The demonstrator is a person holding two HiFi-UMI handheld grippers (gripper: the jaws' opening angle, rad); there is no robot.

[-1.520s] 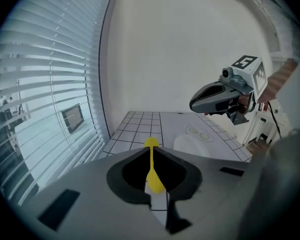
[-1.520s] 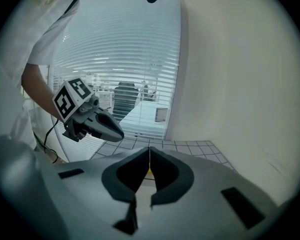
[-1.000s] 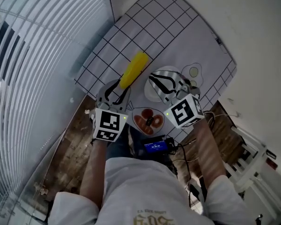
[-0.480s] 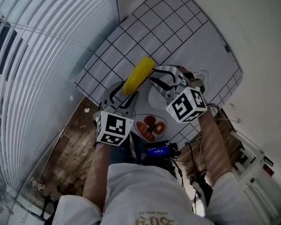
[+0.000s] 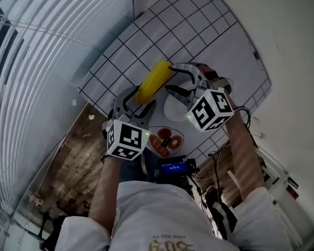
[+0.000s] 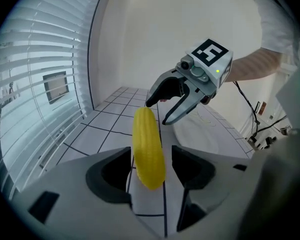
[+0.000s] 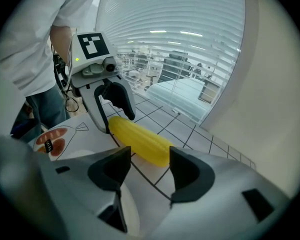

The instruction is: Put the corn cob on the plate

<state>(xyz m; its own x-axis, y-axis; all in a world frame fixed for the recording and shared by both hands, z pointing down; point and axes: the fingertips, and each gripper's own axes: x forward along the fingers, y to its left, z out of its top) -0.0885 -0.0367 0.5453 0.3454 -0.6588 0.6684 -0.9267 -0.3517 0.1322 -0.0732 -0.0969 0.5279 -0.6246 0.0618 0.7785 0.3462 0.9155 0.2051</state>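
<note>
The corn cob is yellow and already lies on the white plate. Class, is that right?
No. The corn cob lies on the checked cloth, beside the white plate, not on it; the left gripper view shows this. It is yellow.

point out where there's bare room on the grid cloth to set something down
Free: the far grid cloth between corn cob and wall, and the strip between cob and blinds. Crowded: the near edge, where left gripper and right gripper, jaws opening at the cob's ends, sit by the plate.

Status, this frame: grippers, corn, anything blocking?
Left gripper, right gripper: jaws opening, corn cob ends between them, unclamped. Cob lying on checked cloth, beside plate, not on it. Path clear.
</note>
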